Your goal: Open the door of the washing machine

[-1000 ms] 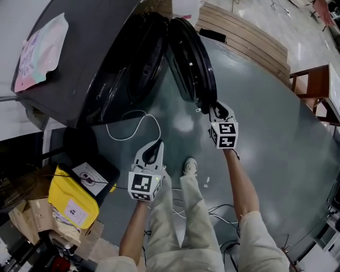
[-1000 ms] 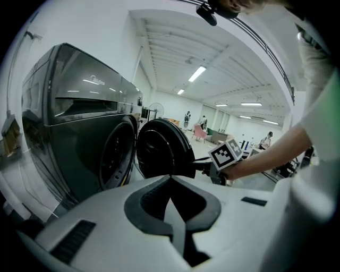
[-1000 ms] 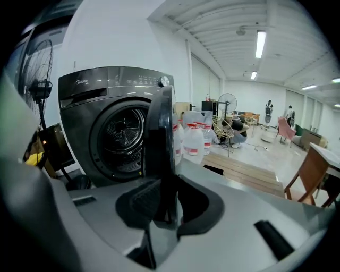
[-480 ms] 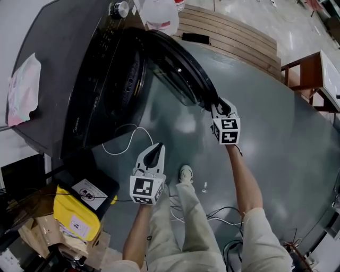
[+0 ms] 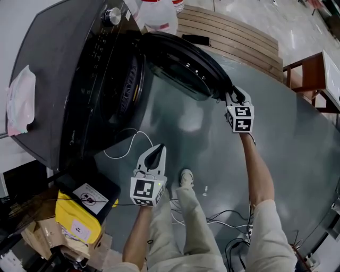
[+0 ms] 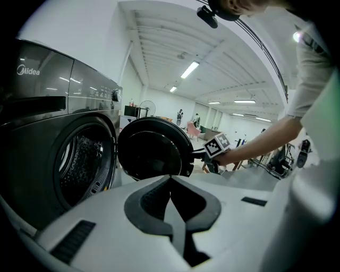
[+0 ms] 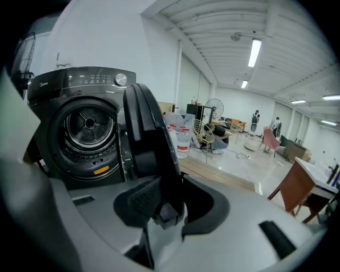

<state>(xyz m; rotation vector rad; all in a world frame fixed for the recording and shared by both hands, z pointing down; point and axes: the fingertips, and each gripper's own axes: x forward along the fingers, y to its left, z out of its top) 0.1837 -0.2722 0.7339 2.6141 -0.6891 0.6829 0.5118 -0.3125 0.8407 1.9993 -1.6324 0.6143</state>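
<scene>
A dark grey front-loading washing machine (image 5: 53, 79) stands at the upper left, its drum opening (image 6: 79, 159) uncovered. The round black door (image 5: 183, 64) is swung far out on its hinge. My right gripper (image 5: 232, 96) holds the door's free edge (image 7: 151, 138) between its jaws; they have just been opening slightly, and the pads still press on the rim. In the right gripper view the gripper (image 7: 164, 204) shows with the drum (image 7: 87, 125) beyond. My left gripper (image 5: 154, 154) hovers low in front of the machine, shut and empty, and in its own view the left gripper (image 6: 171, 183) faces the door (image 6: 154, 154).
A white cable (image 5: 133, 141) loops on the floor before the machine. A yellow bag (image 5: 77, 220) and a black box (image 5: 87, 191) lie at the lower left. A wooden pallet (image 5: 234, 29) and water jugs (image 5: 159, 13) sit behind; a wooden table (image 5: 313, 74) stands right.
The door has swung wider open, and my right gripper has travelled rightward with its edge. My left gripper has shifted a little in front of the machine.
</scene>
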